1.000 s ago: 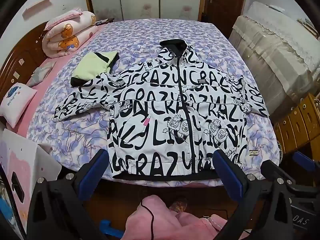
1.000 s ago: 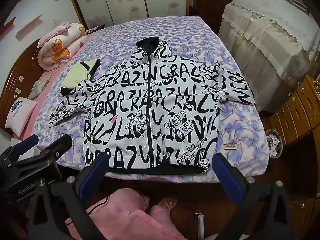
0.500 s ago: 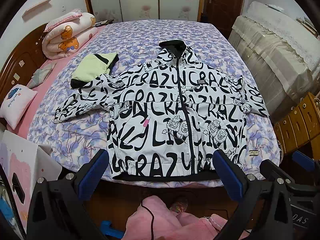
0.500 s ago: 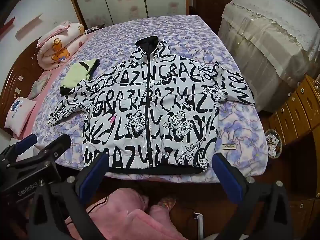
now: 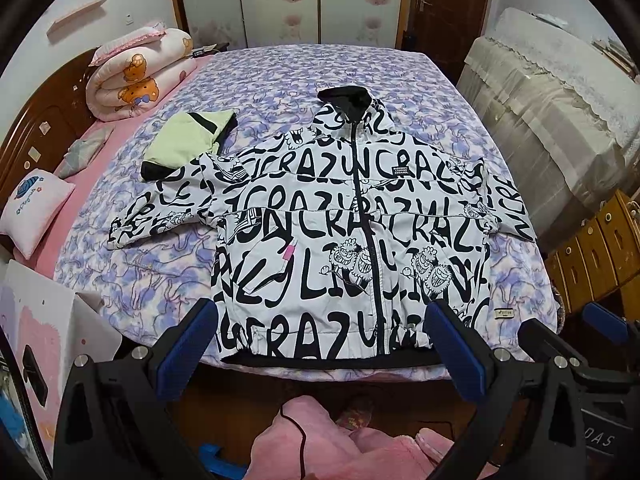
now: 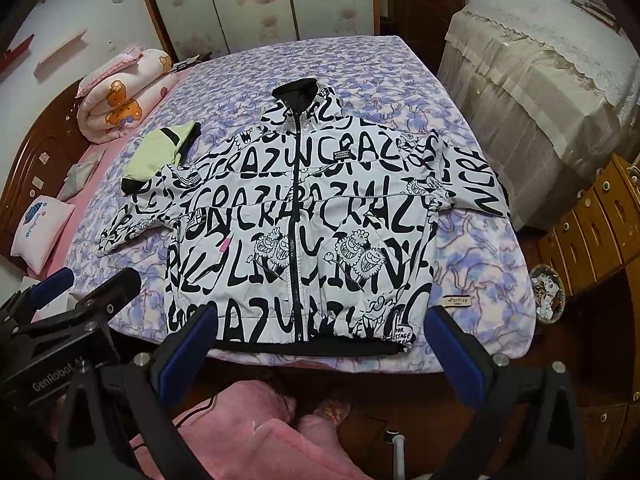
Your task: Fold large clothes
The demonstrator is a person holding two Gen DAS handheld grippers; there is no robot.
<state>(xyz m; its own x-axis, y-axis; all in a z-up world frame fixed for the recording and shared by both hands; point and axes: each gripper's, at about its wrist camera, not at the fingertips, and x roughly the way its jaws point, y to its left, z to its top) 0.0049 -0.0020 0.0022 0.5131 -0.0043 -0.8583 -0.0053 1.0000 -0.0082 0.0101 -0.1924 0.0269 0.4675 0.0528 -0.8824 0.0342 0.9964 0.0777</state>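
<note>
Basically nothing's changed in the last second: the black-and-white lettered zip-up jacket point(image 5: 352, 240) still lies flat, unfolded, hem at the bed's point(image 5: 168, 276) near edge, with left gripper point(image 5: 320, 344) and right gripper point(image 6: 320, 344) both hovering wide open, empty, so folding hasn't started.

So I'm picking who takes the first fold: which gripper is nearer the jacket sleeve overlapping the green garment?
Left. The left gripper hovers open at the hem, nearer that sleeve. The right gripper, also open, sits farther toward the opposite sleeve. Neither touches the jacket.
</note>
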